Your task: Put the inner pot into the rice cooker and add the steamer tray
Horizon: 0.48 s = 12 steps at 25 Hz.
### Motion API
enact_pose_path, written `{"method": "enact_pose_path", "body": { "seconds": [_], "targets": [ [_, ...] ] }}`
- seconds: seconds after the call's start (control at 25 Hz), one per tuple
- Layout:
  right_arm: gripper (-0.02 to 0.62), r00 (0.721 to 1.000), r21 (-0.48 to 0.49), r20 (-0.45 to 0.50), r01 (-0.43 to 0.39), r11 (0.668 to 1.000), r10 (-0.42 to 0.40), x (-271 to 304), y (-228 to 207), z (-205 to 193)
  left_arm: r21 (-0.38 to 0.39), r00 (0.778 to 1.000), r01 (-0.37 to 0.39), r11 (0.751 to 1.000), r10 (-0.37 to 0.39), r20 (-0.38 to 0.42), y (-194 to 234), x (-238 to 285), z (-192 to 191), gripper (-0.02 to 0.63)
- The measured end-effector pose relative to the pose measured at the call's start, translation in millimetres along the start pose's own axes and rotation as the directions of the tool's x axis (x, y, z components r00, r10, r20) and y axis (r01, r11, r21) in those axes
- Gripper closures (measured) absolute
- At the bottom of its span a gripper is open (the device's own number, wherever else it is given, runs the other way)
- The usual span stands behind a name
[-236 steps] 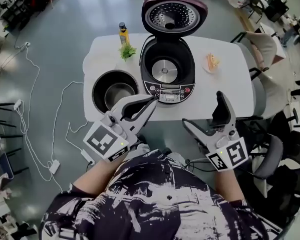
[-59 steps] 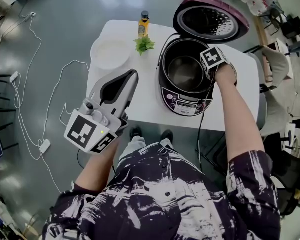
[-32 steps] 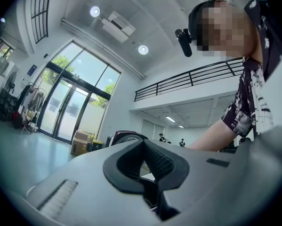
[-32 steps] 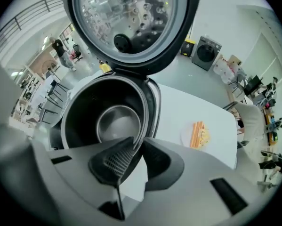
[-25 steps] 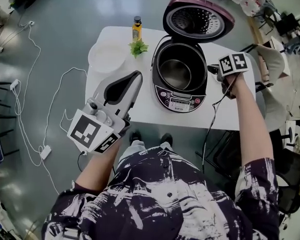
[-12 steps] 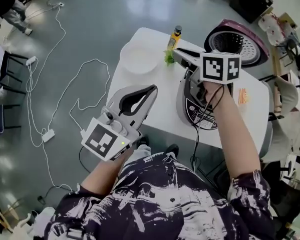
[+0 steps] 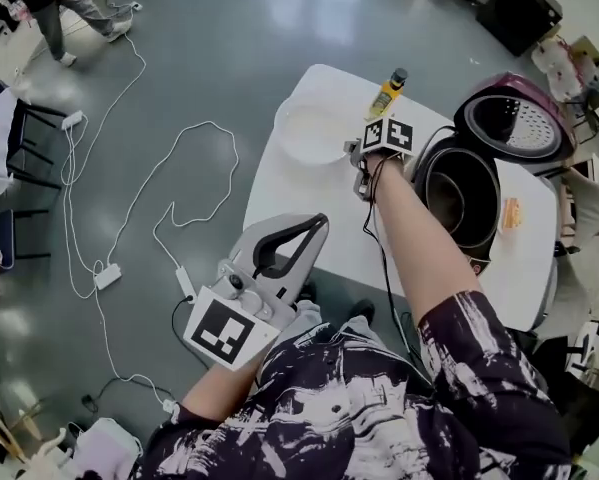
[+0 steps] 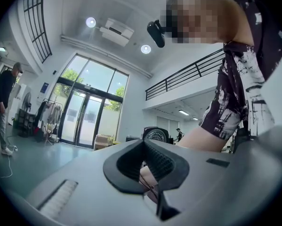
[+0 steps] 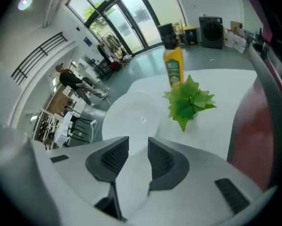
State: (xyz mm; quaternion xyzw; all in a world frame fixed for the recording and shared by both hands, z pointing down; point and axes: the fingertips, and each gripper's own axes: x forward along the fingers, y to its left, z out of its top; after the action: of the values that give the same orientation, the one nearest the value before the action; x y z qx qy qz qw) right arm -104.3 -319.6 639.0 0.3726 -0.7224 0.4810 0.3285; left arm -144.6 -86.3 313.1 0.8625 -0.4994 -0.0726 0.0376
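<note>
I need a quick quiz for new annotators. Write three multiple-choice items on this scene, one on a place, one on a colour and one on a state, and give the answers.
1. Where is the white tray?
A. on the floor
B. on the table, beside the rice cooker
C. on a chair

2. What colour is the bottle?
A. blue
B. red
C. yellow

3. How is the rice cooker's lid?
A. raised open
B. shut
C. taken off

Answers:
1. B, because the tray lies flat on the table, left of the rice cooker in the head view.
2. C, because the bottle's body is yellow under a dark cap.
3. A, because the lid stands up behind the rice cooker's open top.
</note>
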Motion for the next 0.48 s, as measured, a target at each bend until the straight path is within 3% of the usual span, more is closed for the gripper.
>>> {"method": "enact_pose_path", "body": {
  "seconds": [0.2,0.48],
  "targets": [
    [0.472,0.999,0.126,-0.025,0.042,0.991,-0.039,38.7,-32.0,-2.9,-0.03,0.999,-0.016,0.999,0.015,-0.049,13.8,-8.0,-25.5,0.601],
    [0.471,0.995,0.16,-0.048,0.089,0.983,-0.082,75.8,-40.5,-1.0,-0.058,0.995,-0.061,0.996,0.056,-0.085,43.2,-18.1,-45.9,0.601]
  ]
}}
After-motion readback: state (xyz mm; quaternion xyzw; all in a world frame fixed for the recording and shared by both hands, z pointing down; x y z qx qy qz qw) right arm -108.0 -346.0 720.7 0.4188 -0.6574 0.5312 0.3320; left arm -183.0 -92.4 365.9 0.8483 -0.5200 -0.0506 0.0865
